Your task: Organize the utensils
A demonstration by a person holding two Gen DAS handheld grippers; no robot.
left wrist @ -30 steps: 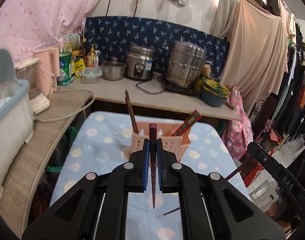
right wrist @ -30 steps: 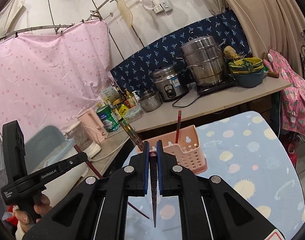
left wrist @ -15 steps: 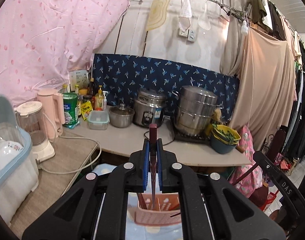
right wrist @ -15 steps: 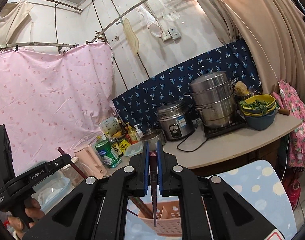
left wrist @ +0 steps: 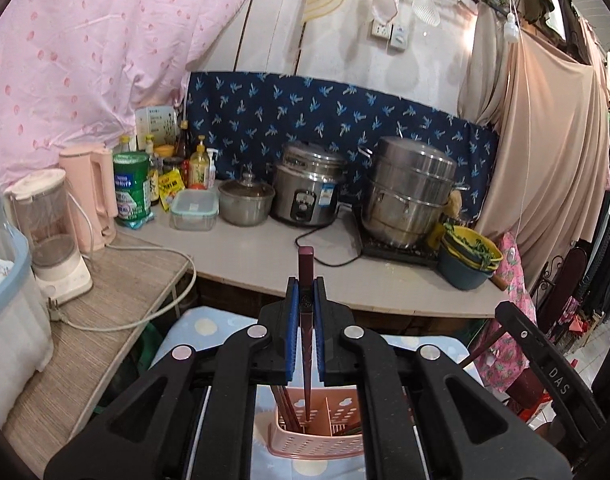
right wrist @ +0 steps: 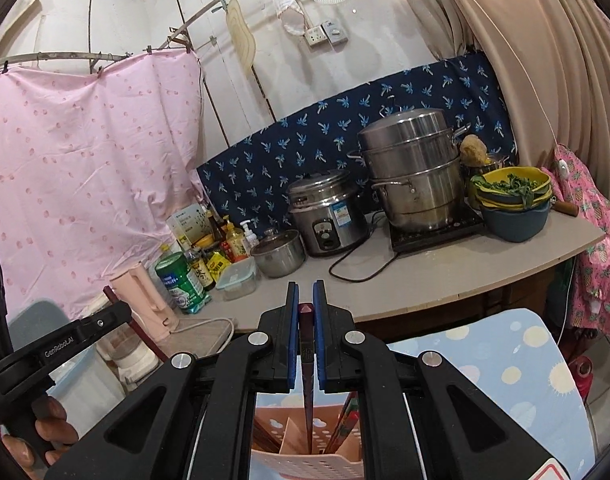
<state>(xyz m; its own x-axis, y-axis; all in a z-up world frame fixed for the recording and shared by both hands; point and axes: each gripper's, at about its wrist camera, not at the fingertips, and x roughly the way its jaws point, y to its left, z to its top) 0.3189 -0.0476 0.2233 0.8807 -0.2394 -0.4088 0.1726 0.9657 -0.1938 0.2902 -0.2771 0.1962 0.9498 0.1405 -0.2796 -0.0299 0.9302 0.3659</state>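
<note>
My left gripper (left wrist: 306, 292) is shut on a dark red chopstick (left wrist: 306, 272) held upright, its tip down inside the left compartment of a pink slotted utensil basket (left wrist: 305, 440), beside other chopsticks (left wrist: 283, 404). My right gripper (right wrist: 305, 300) is shut on another dark red chopstick (right wrist: 306, 360), its tip pointing down into the same basket (right wrist: 289, 464), where red chopsticks (right wrist: 343, 424) stand in the right compartment. The left gripper (right wrist: 65, 344) shows at the left in the right wrist view.
The basket stands on a blue spotted cloth (right wrist: 505, 360) over a low table. Behind it a counter (left wrist: 365, 276) carries a rice cooker (left wrist: 305, 188), a steel steamer (left wrist: 409, 192), bowls (left wrist: 465, 256), bottles, a blender (left wrist: 49, 236) and a kettle.
Both grippers have swung up over the basket and lowered their chopsticks tip-first into it. The basket now sits directly below the jaws in both views.
</note>
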